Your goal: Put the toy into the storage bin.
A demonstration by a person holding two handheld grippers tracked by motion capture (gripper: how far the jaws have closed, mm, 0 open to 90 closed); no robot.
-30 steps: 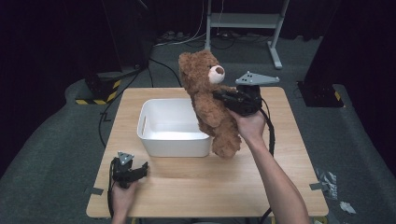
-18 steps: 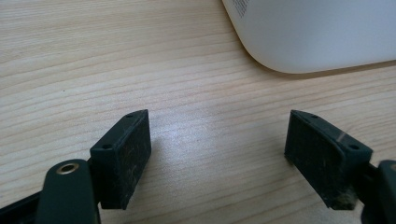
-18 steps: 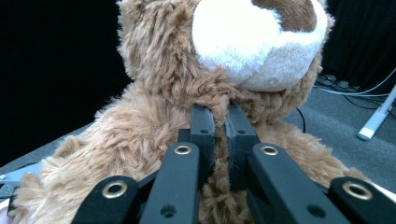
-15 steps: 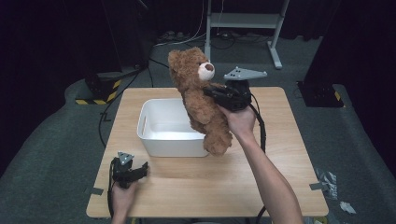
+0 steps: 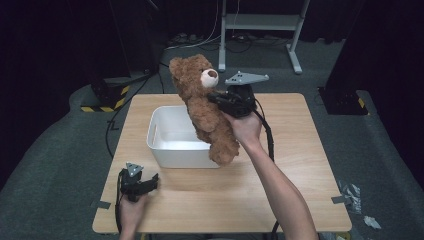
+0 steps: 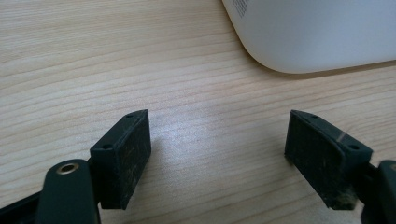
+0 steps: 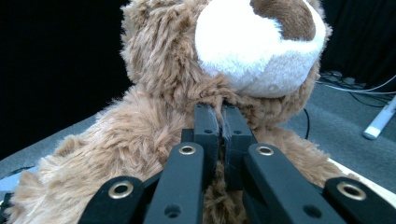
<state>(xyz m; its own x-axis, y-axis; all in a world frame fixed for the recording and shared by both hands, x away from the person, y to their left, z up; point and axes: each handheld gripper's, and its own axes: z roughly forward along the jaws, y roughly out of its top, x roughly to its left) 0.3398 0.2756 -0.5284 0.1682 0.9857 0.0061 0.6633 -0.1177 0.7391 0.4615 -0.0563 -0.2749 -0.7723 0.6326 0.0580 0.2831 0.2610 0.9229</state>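
Bear: brown teddy bear [image 5: 207, 112] held up off the table [image 5: 300, 150], tilted, head toward far edge, feet hanging just over the near-right rim of the white tub [image 5: 165, 150].
R gripper [image 5: 220, 100]: jaws pinched tight on fur at bear's neck, just under the white muzzle; closing a bit more just now, fur between them.
L gripper [image 5: 150, 182]: near table's near-left corner, low over the wood, jaws wide apart, nothing between.
Tub: mid-table, left of centre.

Right gripper [image 5: 216, 98] is pinched shut on the teddy bear [image 5: 206, 107] just under its chin, bear hanging tilted, head toward 11 o'clock, feet over the white bin's [image 5: 165, 147] right rim. Left gripper [image 5: 145, 184] rests on the table [image 5: 300, 150] at 7 o'clock of the bin, jaws apart.
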